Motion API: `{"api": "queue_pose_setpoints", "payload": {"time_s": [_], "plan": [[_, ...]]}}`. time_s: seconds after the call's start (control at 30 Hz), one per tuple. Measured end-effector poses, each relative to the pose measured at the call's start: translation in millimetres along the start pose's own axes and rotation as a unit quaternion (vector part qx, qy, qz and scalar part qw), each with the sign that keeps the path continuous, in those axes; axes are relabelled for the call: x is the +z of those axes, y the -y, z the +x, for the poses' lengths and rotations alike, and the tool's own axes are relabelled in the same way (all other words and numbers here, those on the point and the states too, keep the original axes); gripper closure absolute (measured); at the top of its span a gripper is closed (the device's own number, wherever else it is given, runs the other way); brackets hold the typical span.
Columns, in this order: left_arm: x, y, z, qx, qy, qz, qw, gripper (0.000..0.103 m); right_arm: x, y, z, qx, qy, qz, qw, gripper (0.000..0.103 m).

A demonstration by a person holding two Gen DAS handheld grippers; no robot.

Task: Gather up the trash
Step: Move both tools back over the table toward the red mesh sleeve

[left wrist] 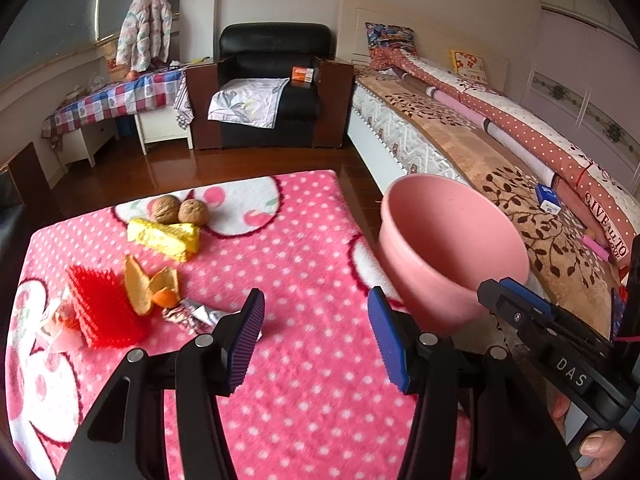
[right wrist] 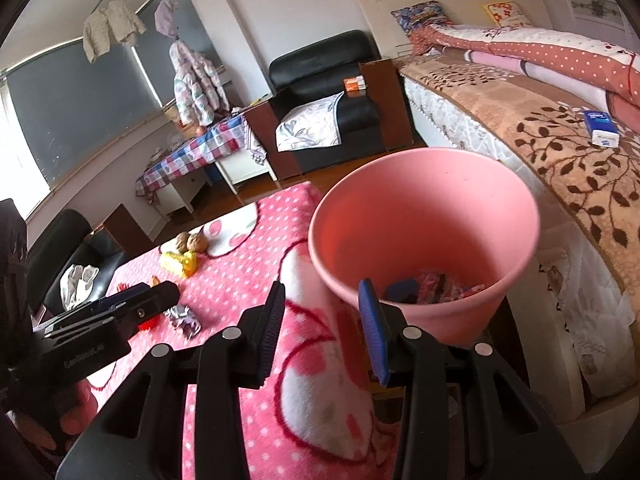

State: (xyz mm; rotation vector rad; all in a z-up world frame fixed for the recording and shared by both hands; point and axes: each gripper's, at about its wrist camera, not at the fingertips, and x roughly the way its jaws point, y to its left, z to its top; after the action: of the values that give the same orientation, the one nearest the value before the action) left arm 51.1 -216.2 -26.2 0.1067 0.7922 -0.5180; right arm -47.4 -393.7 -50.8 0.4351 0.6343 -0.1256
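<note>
A pink bin [left wrist: 448, 248] stands at the right edge of the pink dotted blanket [left wrist: 280, 264]; in the right wrist view the bin [right wrist: 424, 216] holds some wrappers at its bottom. On the blanket lie a crumpled silver wrapper [left wrist: 194, 314], orange peel [left wrist: 150, 286], a red spiky brush [left wrist: 102, 308], a yellow wrapper [left wrist: 166, 238] and two walnuts [left wrist: 180, 210]. My left gripper [left wrist: 316, 332] is open and empty, just right of the silver wrapper. My right gripper [right wrist: 322, 328] is open and empty, its right finger at the bin's near wall.
A bed [left wrist: 500, 148] with patterned covers runs along the right, with a blue box [left wrist: 548, 198] on it. A black armchair [left wrist: 272, 88] and a checked-cloth table [left wrist: 112, 100] stand at the far wall. Wooden floor lies between.
</note>
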Motion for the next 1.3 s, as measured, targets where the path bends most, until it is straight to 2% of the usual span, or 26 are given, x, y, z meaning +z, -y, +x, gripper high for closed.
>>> {"api": "queue_pose_setpoints", "payload": {"time_s": [0.6, 0.83, 1.1, 1.3], "plan": [[-21.7, -45.9, -18.3, 0.028, 0.000, -0.034, 0.9990, 0.049, -10.3, -19.0, 1.9, 0.032, -0.010, -0.022, 0.999, 0.064], [-41.8, -75.6, -24.9, 0.055, -0.006, -0.050, 0.9972, 0.049, -17.6, -30.0, 16.8, 0.052, -0.034, -0.037, 0.997, 0.064], [-58.2, -125.6, -26.0, 0.083, -0.017, -0.097, 0.9917, 0.049, -29.2, -61.1, 41.8, 0.084, -0.078, -0.069, 0.991, 0.064], [-57.6, -165.3, -32.4, 0.104, -0.005, -0.139, 0.9848, 0.049, -34.8, -89.1, 56.5, 0.104, -0.097, -0.101, 0.985, 0.064]]}}
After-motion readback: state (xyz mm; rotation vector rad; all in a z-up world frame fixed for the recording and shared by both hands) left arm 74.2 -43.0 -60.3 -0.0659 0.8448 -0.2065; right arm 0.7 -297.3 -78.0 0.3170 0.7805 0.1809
